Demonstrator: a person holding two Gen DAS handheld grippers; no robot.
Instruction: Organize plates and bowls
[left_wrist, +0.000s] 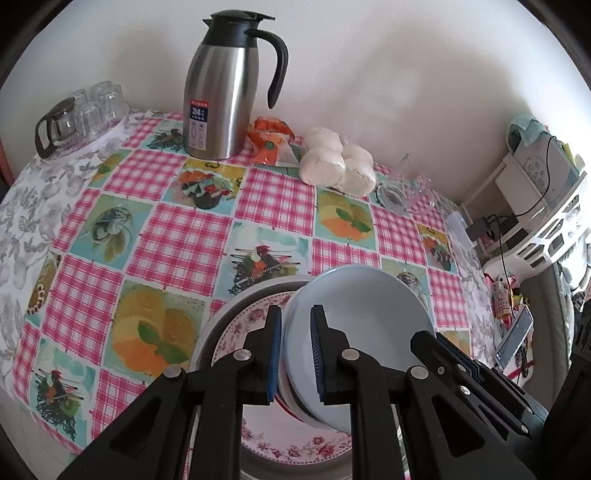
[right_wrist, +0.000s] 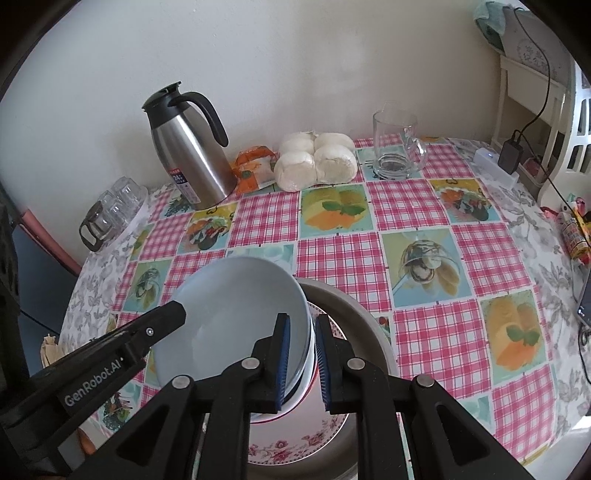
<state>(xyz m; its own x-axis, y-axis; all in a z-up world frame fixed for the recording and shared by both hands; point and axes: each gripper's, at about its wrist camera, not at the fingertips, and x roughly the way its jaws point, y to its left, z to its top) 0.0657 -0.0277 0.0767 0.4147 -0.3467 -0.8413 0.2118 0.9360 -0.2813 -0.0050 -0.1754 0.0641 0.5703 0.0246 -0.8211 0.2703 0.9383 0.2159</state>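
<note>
So both hand-held grippers are clamped on the same stack right now: the left hand-held gripper (left_wrist: 295, 354) pinches the left rim of the pale blue round ceramic bowl (left_wrist: 365, 317), and the right hand-held gripper (right_wrist: 303, 360) pinches the opposite rim. There's a white bowl (right_wrist: 309, 365) nested right under the blue one, caught in the same pinch. The stack sits tilted, just above the flower-patterned round plate (left_wrist: 295, 443), which lies inside a wide grey metal basin (right_wrist: 365, 314) on the worktop (left_wrist: 166, 229) with the pink checked cloth.

My take on doing this well: level the bowls before lowering, bring both sides down together, and centre them on the plate. Don't let go on one side first, or the stack probably slides and clinks. The clear glass mug (right_wrist: 397, 147) and steel thermos jug (left_wrist: 221, 96) are well apart, so no worries there.
</note>
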